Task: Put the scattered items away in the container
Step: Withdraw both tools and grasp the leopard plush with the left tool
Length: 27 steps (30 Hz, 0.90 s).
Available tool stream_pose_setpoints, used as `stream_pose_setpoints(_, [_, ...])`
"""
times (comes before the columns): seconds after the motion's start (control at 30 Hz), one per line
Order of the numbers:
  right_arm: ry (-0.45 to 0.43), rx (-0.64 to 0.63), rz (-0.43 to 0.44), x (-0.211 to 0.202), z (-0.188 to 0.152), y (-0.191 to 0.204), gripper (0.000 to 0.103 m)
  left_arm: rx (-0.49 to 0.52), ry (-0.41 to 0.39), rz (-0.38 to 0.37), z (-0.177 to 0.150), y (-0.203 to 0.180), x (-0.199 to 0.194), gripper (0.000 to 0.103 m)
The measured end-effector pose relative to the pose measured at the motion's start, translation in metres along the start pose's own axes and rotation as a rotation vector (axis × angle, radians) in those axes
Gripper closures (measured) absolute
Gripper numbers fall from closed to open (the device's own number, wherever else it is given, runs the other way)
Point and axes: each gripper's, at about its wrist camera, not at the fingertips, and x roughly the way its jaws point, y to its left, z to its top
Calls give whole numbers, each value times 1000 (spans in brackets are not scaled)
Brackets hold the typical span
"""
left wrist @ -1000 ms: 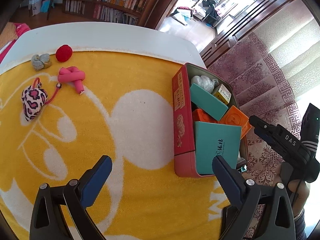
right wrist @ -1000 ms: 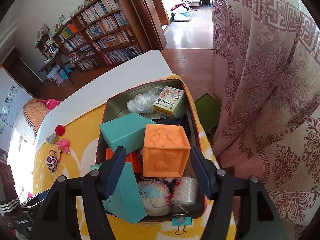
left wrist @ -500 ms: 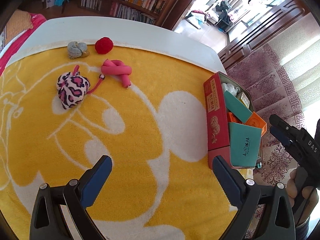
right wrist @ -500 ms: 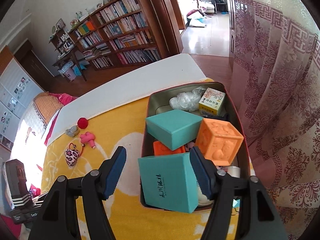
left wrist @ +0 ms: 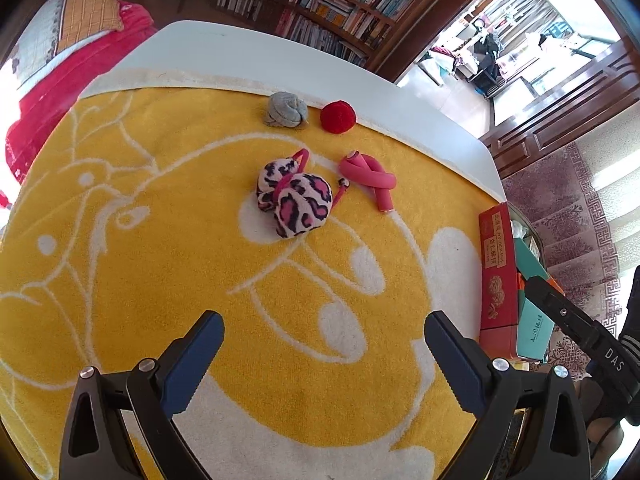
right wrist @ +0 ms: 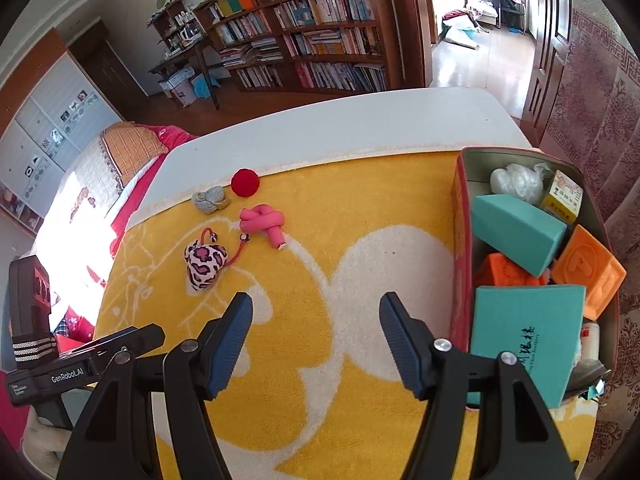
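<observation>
A red tin box (right wrist: 460, 240) at the right edge of the yellow towel (right wrist: 360, 208) holds teal boxes, orange cubes and other items; it also shows in the left wrist view (left wrist: 496, 272). Scattered on the towel lie leopard-print earmuffs (left wrist: 296, 200) (right wrist: 206, 262), a knotted pink foam roller (left wrist: 372, 176) (right wrist: 264, 220), a red pompom (left wrist: 338, 117) (right wrist: 245, 182) and a grey cloth knot (left wrist: 285, 110) (right wrist: 211, 199). My left gripper (left wrist: 322, 354) is open and empty, short of the earmuffs. My right gripper (right wrist: 316, 340) is open and empty, left of the box.
The towel covers a white table (right wrist: 320, 124) whose far and right edges are close. A patterned curtain (right wrist: 600, 100) hangs right of the box. Bookshelves (right wrist: 304, 32) and a bed with a red blanket (left wrist: 60, 80) stand beyond the table.
Both grippers have swung left, away from the box and towards the scattered items. The earmuffs now sit centred in the left wrist view. Both stayed open and empty.
</observation>
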Motion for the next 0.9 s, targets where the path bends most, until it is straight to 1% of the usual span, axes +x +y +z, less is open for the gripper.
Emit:
stream_pose_setpoints(0.1, [10, 12, 2, 10, 0, 11, 33, 18, -5, 1, 11, 5, 5, 1])
stream_pose_setpoints(0.27, [20, 27, -25, 18, -2, 21, 33, 28, -6, -4, 33, 5, 28, 1])
stream_pose_setpoints(0.47, [25, 69, -78, 22, -2, 14, 33, 108, -4, 17, 60, -3, 59, 1])
stream_pose_setpoints(0.63, [29, 100, -106, 27, 0, 7, 33, 118, 25, 35, 73, 0, 83, 1])
stream_pose_setpoints(0.77, [36, 99, -110, 36, 5, 10, 33, 124, 39, 49, 77, 4, 94, 2])
stream_pose_setpoints(0.87, [40, 77, -109, 46, 12, 18, 33, 147, 29, 76, 77, 5, 96, 15])
stream_pose_setpoints(0.9, [40, 64, -107, 50, 15, 22, 33, 152, 27, 87, 78, 6, 95, 26])
